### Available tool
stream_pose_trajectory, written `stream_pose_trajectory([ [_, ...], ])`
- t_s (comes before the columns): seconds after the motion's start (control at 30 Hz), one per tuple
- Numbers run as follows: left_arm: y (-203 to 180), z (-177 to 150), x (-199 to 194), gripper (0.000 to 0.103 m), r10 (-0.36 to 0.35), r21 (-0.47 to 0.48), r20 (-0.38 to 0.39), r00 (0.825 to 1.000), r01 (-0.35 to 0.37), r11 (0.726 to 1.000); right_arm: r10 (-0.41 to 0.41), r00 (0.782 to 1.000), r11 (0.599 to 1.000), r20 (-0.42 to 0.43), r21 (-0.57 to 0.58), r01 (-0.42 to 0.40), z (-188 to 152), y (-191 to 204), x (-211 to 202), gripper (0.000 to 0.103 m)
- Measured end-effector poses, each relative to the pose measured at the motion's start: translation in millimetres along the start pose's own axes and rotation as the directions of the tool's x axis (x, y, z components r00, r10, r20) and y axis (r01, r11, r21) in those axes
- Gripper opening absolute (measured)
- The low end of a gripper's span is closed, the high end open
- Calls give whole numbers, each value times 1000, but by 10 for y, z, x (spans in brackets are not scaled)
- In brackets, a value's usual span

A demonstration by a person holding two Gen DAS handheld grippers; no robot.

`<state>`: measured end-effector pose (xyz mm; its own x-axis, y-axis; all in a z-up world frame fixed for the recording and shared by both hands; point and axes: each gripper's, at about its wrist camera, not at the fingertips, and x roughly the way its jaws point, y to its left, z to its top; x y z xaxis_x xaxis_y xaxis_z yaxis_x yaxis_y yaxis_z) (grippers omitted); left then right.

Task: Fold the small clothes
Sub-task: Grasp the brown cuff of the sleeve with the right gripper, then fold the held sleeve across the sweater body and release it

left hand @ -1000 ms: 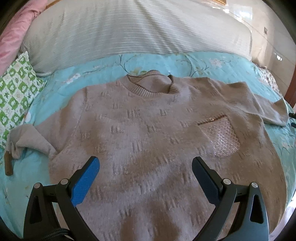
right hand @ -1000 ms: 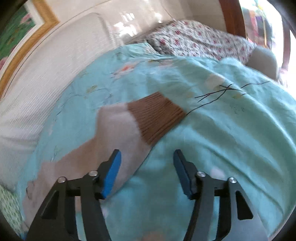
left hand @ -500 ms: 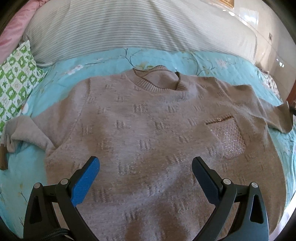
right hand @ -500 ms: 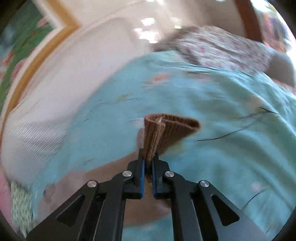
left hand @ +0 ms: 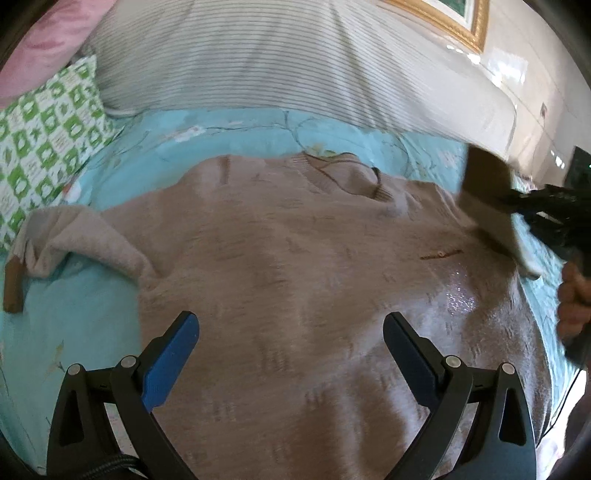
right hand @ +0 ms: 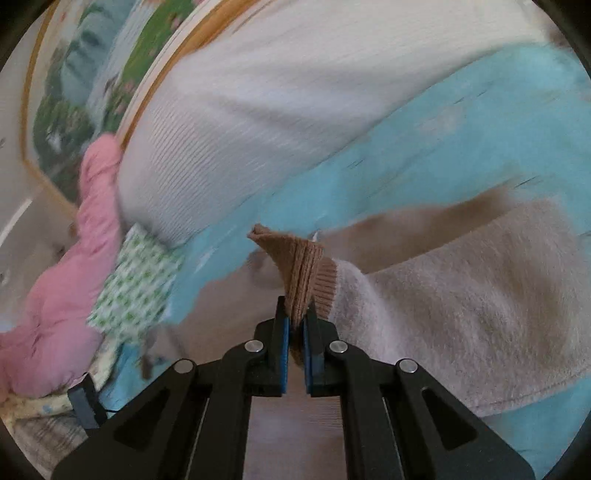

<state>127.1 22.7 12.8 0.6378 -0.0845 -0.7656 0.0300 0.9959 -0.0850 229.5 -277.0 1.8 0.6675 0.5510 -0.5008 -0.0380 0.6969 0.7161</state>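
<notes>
Right tongs (right hand: 295, 325) pinch the sweater's (left hand: 295, 280) cuff (right hand: 295, 269), folding the sleeve; next, lay it mid-frame. Left tongs (left hand: 291, 354) gape empty.

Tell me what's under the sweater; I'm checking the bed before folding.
Under the sweater lies a blue bedspread, visible all around its edges. Whatever sits beneath its middle is covered.

Sweater (left hand: 295, 258): soft, matt, fuzzy knit with raised texture; ribbed brown cuff (right hand: 303, 273); glittering mesh pocket (left hand: 458, 291). Bed sheet (left hand: 74, 314): smooth printed cloth. Striped cushion (left hand: 277, 55): ribbed fabric. Picture frame (left hand: 443, 26): glossy gilt, probably wood. Left hand-held gripper (left hand: 291, 350): matt black plastic, blue pads (left hand: 170, 362).
</notes>
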Motion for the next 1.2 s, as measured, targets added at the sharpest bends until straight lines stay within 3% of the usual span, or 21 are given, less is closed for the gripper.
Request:
stream_pose_trajectory([
  [0.23,229,3,11,100,-40,-63,6,999,40,997,144,975,989,-167,3,-145,-398,555,916,7],
  [0.33,271,17,69,100,-56,-83,-5,998,56,995,146,967,988,-208,-11,-151,-527,696,1179,7],
  [0.47,292,66,157,100,-97,-105,-9,995,96,990,150,954,989,-261,23,-149,-624,639,1390,16],
  [0.6,226,180,347,100,-160,-126,-40,986,154,980,179,953,984,-243,45,-174,-615,592,1264,41],
  [0.73,94,333,634,100,-235,-160,-91,968,219,963,165,973,986,-162,41,-161,-531,507,868,42],
  [0.9,-39,453,1034,97,-306,-227,-163,938,267,937,77,995,997,-64,35,-75,-479,289,323,42],
  [0.93,-55,470,1090,94,-309,-235,-170,936,266,935,66,996,997,-53,37,-64,-475,258,252,42],
  [0.97,-84,493,1143,77,-301,-233,-170,938,258,938,42,999,998,-34,40,-41,-487,200,138,42],
  [1.0,-123,516,1170,44,-288,-217,-161,944,251,943,29,999,999,-19,44,-28,-493,159,58,42],
  [1.03,-147,528,1183,22,-285,-203,-159,945,251,946,22,1000,998,-7,51,-21,-498,123,-3,42],
  [1.07,-164,539,1210,8,-297,-200,-168,940,263,944,13,1000,998,2,60,-13,-505,69,-68,42],
  [1.13,-138,562,1140,6,-309,-203,-141,940,278,939,-15,1000,996,26,83,13,-503,-48,-188,42],
  [1.2,-60,620,911,6,-280,-169,-65,958,266,949,-47,998,994,42,100,42,-474,-147,-270,42],
])
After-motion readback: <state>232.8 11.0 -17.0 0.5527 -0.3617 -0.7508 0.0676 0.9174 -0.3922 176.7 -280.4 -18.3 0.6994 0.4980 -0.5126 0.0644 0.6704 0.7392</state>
